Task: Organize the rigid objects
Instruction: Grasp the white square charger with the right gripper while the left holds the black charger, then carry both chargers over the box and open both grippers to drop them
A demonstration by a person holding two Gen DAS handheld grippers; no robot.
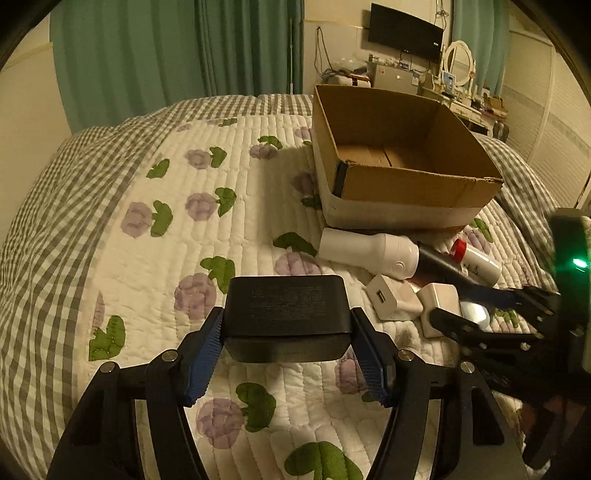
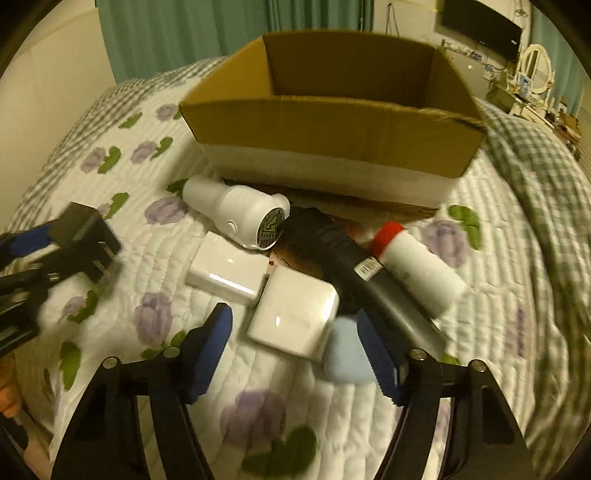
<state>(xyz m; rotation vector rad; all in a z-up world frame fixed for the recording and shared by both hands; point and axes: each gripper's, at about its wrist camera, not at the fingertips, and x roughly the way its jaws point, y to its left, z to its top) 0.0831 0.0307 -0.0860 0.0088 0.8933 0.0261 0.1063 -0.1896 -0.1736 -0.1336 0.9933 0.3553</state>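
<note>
My left gripper (image 1: 287,332) is shut on a black power adapter (image 1: 287,314) and holds it above the quilt; it also shows at the left of the right wrist view (image 2: 83,236). My right gripper (image 2: 295,334) is open, its blue pads on either side of a white charger block (image 2: 293,319). Next to it lie a second white charger (image 2: 227,271), a pale blue round object (image 2: 343,354), a black tube (image 2: 354,266), a white bottle with a red cap (image 2: 417,266) and a white device (image 2: 240,214). An open cardboard box (image 2: 332,125) stands behind them, empty.
Everything lies on a bed with a white floral quilt (image 1: 221,229) and a grey checked border. Green curtains (image 1: 166,48), a wall TV (image 1: 406,31) and a cluttered dresser (image 1: 461,88) stand beyond the bed. The right gripper shows at the right of the left wrist view (image 1: 491,314).
</note>
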